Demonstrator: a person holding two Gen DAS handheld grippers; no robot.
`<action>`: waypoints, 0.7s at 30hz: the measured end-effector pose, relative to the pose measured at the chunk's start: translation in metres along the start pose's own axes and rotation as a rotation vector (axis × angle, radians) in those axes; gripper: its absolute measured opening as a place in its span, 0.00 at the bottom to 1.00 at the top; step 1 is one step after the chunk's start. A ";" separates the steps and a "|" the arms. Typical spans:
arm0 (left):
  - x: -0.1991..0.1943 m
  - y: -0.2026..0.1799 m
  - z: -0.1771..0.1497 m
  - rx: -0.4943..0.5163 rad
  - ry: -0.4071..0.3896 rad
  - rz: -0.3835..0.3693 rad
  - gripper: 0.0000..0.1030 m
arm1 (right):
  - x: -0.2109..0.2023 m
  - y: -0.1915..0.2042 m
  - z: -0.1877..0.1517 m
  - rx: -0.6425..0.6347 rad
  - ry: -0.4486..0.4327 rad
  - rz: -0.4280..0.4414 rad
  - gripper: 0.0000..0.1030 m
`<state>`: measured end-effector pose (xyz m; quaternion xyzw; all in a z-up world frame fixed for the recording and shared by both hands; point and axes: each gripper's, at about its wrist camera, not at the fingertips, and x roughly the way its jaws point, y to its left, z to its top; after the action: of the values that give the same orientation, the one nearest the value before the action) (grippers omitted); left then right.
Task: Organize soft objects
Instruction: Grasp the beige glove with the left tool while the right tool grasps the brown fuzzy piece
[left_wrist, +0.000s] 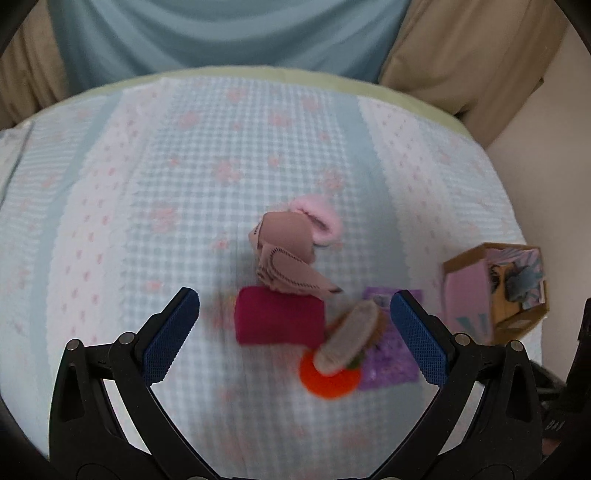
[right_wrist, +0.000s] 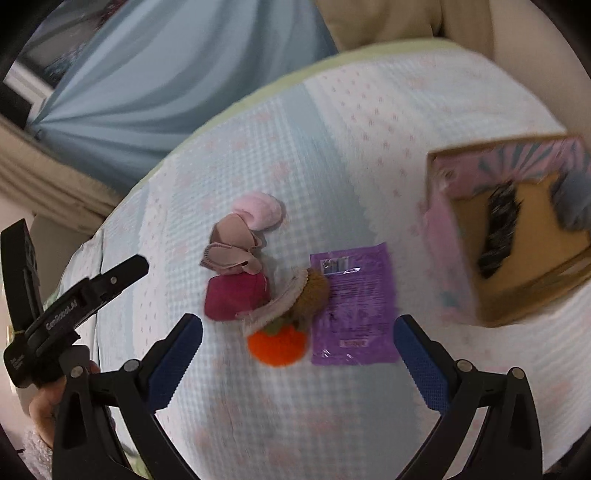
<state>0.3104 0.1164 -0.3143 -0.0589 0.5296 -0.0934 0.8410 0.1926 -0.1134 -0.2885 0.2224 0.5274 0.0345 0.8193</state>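
Observation:
A pile of soft things lies on the blue checked bedspread (left_wrist: 184, 184): a pink fluffy slipper (left_wrist: 321, 218), a beige-pink folded piece (left_wrist: 284, 258), a dark red roll (left_wrist: 279, 317), a grey-brown soft piece (left_wrist: 351, 336) and an orange plush round (left_wrist: 328, 376). The same pile shows in the right wrist view, with the red roll (right_wrist: 232, 299) and the orange plush (right_wrist: 277, 343). My left gripper (left_wrist: 295, 328) is open just above the red roll. My right gripper (right_wrist: 297, 354) is open and empty, hovering near the orange plush. The left gripper's body also shows there (right_wrist: 74, 299).
A purple packet (right_wrist: 351, 302) lies flat right of the pile. An open cardboard box (right_wrist: 517, 236) with pink and blue sides stands at the right, with soft items inside. Blue curtains (left_wrist: 221, 33) and beige cushions (left_wrist: 461, 55) lie beyond the bed's far edge.

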 end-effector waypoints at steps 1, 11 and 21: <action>0.014 0.003 0.002 0.005 0.011 -0.006 1.00 | 0.012 0.000 0.000 0.016 0.006 0.001 0.93; 0.129 0.025 -0.003 0.005 0.122 -0.062 0.99 | 0.129 -0.020 -0.007 0.188 0.070 -0.003 0.76; 0.171 0.013 0.003 0.057 0.156 -0.091 0.59 | 0.167 -0.012 0.001 0.179 0.076 -0.037 0.44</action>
<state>0.3861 0.0916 -0.4661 -0.0516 0.5875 -0.1507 0.7934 0.2650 -0.0760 -0.4347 0.2833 0.5630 -0.0196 0.7762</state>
